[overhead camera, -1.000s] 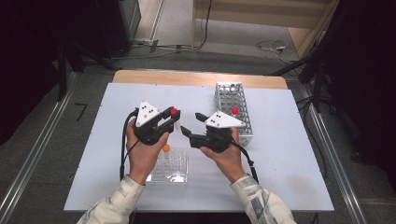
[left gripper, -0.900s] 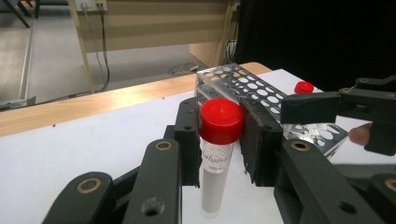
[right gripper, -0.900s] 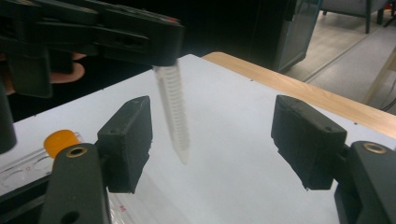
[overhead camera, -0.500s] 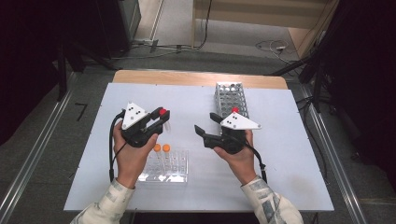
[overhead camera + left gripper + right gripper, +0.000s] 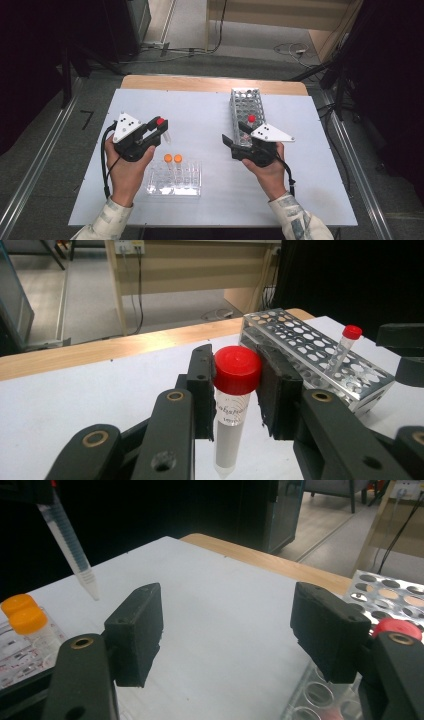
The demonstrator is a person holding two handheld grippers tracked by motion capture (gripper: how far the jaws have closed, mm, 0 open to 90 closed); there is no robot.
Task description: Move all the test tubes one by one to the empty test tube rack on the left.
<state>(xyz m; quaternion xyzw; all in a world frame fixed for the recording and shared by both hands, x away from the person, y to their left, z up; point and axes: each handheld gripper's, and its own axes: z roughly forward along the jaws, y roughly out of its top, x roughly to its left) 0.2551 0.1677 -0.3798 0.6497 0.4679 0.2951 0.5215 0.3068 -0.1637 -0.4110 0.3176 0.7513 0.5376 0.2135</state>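
White tabletop (image 5: 210, 107), two racks, both grippers raised.
Left gripper (image 5: 235, 390) fingers pinch a red-capped tube (image 5: 232, 405) above the tabletop; right gripper (image 5: 232, 630) fingers are spread, nothing between them.

A grey floor (image 5: 190, 35) is showing across the top of the frame, with cables (image 5: 287, 49) trailing over it at upper right. A pale wooden desk (image 5: 190, 265) is standing at the upper middle (its legs lit brightly), while dark panels (image 5: 45, 55) are closing off the upper left
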